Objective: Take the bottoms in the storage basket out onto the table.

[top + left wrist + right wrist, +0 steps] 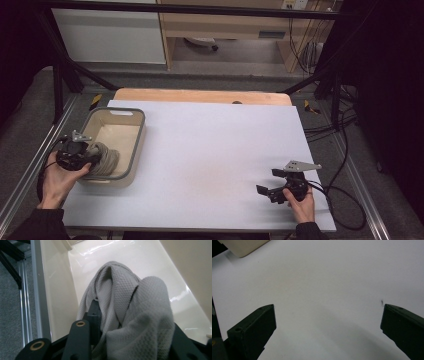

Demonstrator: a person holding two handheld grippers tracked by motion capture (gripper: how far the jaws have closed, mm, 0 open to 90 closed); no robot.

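Note:
A grey waffle-weave cloth (106, 160) hangs bunched over the near end of a cream bin (141, 131) at the table's left. My left gripper (94, 156) reaches over the bin's near left corner and is shut on the cloth. In the left gripper view the cloth (140, 305) drapes over both jaws and hides their tips, with the bin's glossy floor (130, 257) beyond. My right gripper (269, 181) rests low over the white table (210, 150) at the front right. Its jaws stand wide apart with nothing between them (328, 317).
The bin's corner (242, 246) shows at the top left of the right gripper view. A wooden strip (200, 95) borders the table's far edge. Black frame legs and cables (340, 125) stand off the right side. An aluminium rail (40, 290) runs beside the bin.

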